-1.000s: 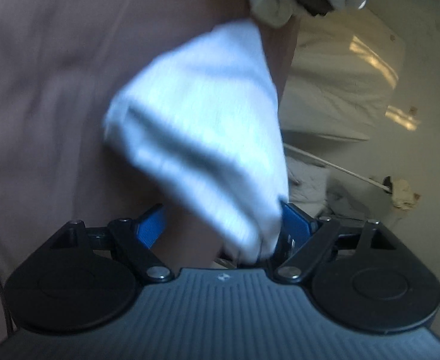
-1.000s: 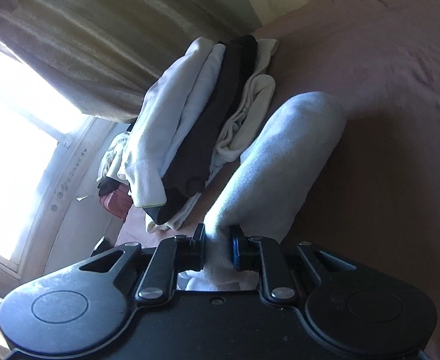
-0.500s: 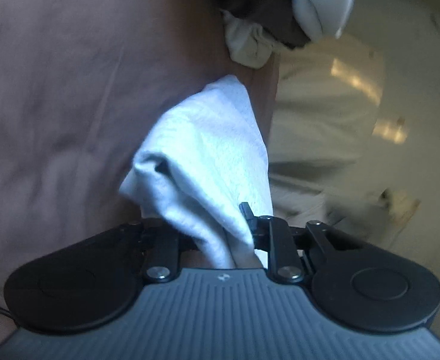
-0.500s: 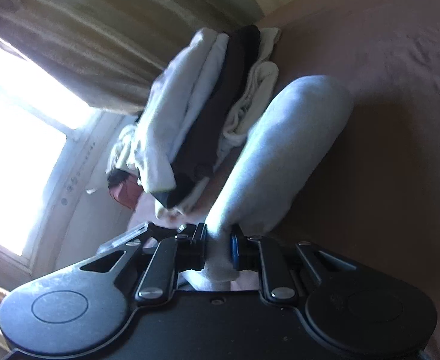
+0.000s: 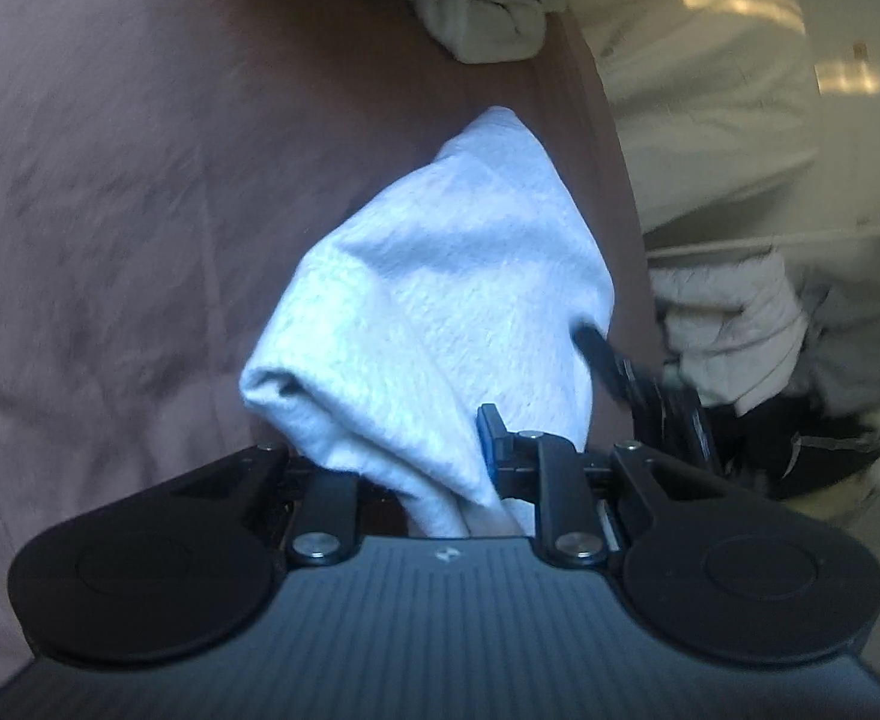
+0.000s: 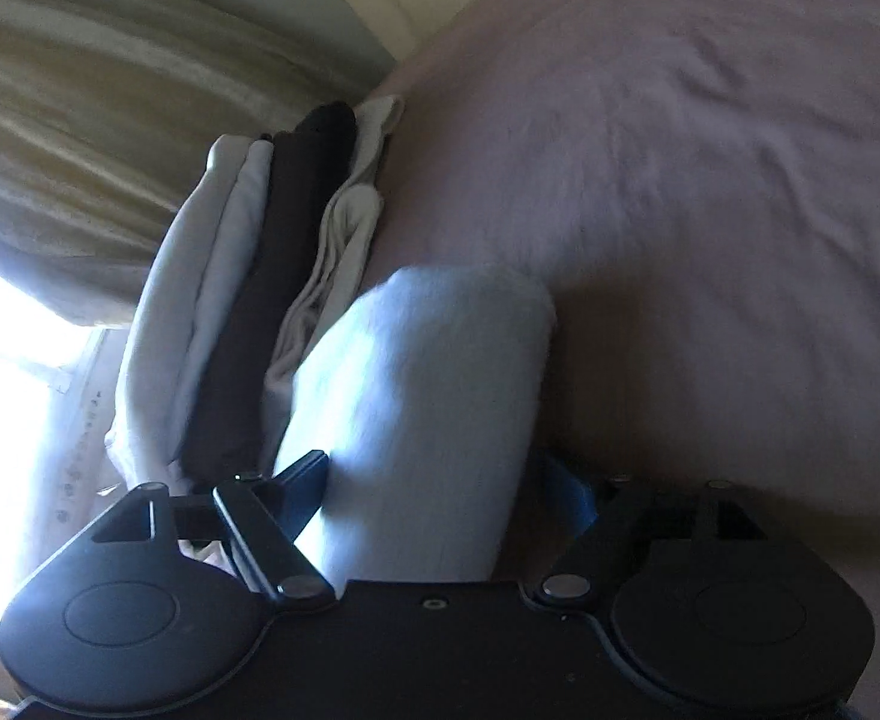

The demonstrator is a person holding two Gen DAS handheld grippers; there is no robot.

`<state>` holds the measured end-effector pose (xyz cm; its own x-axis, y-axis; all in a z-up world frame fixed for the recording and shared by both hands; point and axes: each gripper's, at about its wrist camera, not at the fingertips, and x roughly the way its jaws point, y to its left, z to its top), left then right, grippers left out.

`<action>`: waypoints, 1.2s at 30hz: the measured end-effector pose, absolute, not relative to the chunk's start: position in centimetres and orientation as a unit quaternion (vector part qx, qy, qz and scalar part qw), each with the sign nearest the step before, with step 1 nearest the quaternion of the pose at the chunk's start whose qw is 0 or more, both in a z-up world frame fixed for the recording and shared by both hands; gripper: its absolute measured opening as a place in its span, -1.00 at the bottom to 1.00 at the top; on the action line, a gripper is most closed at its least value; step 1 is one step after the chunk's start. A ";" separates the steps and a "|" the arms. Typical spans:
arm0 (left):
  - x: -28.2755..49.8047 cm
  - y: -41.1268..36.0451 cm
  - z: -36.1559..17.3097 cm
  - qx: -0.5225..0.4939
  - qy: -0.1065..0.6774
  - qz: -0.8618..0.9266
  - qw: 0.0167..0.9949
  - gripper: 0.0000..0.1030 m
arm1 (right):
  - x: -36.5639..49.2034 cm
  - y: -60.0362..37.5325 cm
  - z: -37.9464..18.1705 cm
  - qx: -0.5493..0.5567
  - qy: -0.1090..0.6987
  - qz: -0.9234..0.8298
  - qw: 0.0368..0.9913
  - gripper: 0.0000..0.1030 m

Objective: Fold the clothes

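Your left tongs [image 5: 416,468] pinch the near end of the pale grey garment [image 5: 440,300], which hangs over the brown bed [image 5: 110,180]; with only that one small bite, the cloth may slip out or the fold fall open as you move it. Far ahead sits the stack of folded clothes [image 6: 272,300], close enough to be knocked over. Your right tongs [image 6: 440,498] have just been opening and stand spread, the garment between them but unpressed. To the right, off the bed's edge, a heap of loose laundry [image 5: 770,330] waits.
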<state>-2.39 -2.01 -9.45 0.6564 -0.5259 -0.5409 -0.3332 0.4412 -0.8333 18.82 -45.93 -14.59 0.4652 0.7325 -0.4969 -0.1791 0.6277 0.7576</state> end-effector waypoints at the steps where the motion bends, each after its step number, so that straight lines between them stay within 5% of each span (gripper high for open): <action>1: -2.1 -2.3 -9.6 -0.514 0.411 -0.065 0.750 -0.63 | 19.2 -45.4 -14.6 0.316 0.419 0.291 0.800 0.59; 2: -1.8 -2.5 -9.5 -0.503 0.413 -0.064 0.757 -0.63 | 19.5 -44.9 -14.5 0.308 0.410 0.294 0.806 0.61; 4: -1.3 -3.1 -9.4 -0.489 0.414 -0.063 0.765 -0.63 | 19.7 -44.0 -13.6 0.276 0.395 0.301 0.823 0.36; 6: -1.8 -2.9 -9.4 -0.484 0.415 -0.064 0.767 -0.63 | 18.9 -43.6 -12.5 0.232 0.367 0.318 0.843 -0.09; 9: -1.6 -3.0 -9.5 -0.482 0.420 -0.067 0.766 -0.64 | 17.8 -43.9 -10.9 0.212 0.343 0.331 0.853 -0.34; 23: -1.4 -3.0 -8.5 -0.452 0.416 -0.067 0.786 -0.72 | 12.6 -43.1 -4.4 0.163 0.275 0.357 0.878 -0.40; 36: -7.0 -0.2 0.0 -0.426 0.290 -0.089 0.853 -0.76 | 9.1 -41.2 5.7 0.126 0.202 0.434 0.869 -0.42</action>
